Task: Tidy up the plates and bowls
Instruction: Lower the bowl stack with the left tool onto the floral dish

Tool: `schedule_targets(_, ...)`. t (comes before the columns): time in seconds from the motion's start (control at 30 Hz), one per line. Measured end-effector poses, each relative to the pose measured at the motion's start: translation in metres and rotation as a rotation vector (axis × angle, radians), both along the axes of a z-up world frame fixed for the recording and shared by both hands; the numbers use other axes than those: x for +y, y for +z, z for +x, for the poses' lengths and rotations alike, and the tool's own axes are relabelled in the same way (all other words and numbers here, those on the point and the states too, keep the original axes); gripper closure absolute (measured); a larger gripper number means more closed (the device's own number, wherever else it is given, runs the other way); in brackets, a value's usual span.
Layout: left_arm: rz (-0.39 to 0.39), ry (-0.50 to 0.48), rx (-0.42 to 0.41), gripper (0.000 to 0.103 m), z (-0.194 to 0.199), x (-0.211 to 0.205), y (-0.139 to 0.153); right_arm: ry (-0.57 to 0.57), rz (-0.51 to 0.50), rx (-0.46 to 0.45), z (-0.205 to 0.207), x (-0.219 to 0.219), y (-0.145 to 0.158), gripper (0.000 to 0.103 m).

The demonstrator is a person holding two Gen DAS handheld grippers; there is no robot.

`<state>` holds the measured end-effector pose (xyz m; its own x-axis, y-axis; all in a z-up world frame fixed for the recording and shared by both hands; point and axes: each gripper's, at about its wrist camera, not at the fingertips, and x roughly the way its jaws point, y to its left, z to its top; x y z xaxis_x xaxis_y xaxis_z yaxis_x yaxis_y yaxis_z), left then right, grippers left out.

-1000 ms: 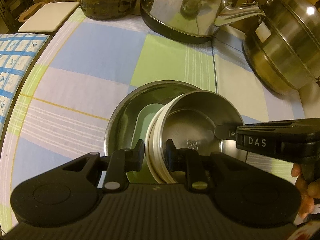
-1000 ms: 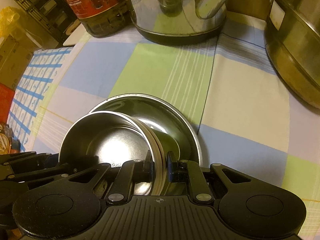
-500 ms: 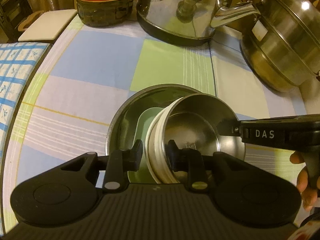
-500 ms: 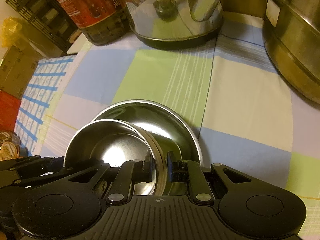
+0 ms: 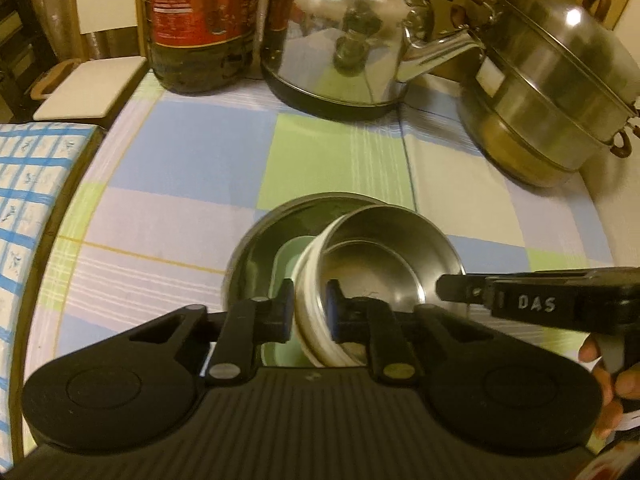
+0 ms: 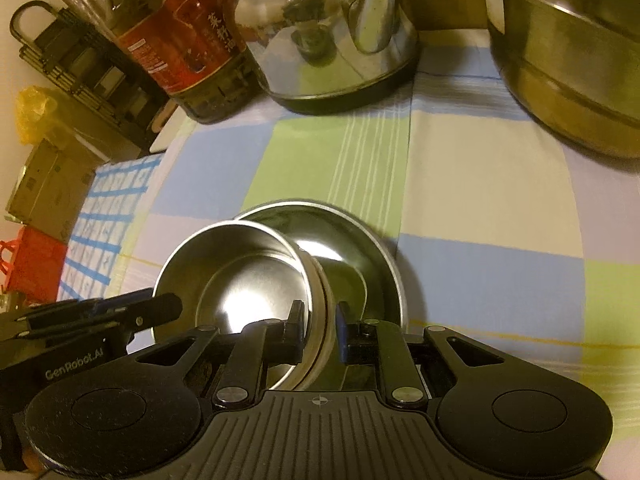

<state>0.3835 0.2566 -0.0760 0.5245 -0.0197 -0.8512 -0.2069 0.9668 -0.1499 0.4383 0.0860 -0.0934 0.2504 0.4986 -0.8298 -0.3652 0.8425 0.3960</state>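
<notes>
A shiny steel bowl (image 5: 384, 272) (image 6: 248, 280) sits nested in a white bowl (image 5: 310, 276) (image 6: 320, 280), and the stack is tilted. It hangs over a wide steel plate (image 5: 256, 256) (image 6: 360, 256) that holds a pale green dish (image 5: 286, 260). My left gripper (image 5: 309, 314) (image 6: 168, 308) is closing its jaws on the stack's near-left rim, and the pads press on both sides of it. My right gripper (image 6: 320, 330) (image 5: 442, 293) is shut on the opposite rim. A person's fingers (image 5: 600, 360) hold the right gripper's handle.
At the back of the checked tablecloth (image 5: 328, 152) stand a large oil bottle (image 5: 200, 24), a steel kettle (image 5: 348, 40) and a lidded steel steamer pot (image 5: 552, 92). A white board (image 5: 92, 88) and a blue-checked cloth (image 5: 28, 184) lie off the table's left edge.
The left jaws have narrowed onto the stack's rim. Both views have tipped up a little, showing more of the kettle and bottle. The right gripper keeps its hold on the stack.
</notes>
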Motion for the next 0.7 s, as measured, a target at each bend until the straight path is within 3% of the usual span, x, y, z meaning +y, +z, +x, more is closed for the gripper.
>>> schedule_targets(0.2,0.016,-0.018,0.005,0.092,0.002,-0.003,-0.003,-0.001,-0.021,-0.014,-0.004,0.004,0.001,0.094)
schedule_targets(0.5,-0.014,-0.035,0.045,0.092,0.013,0.005,-0.005,-0.056,-0.046,0.065,0.005,0.008,0.002,0.094)
schedule_targets(0.7,0.018,-0.064,0.039,0.092,0.013,0.001,-0.005,-0.072,-0.065,0.07,0.003,0.009,0.004,0.094)
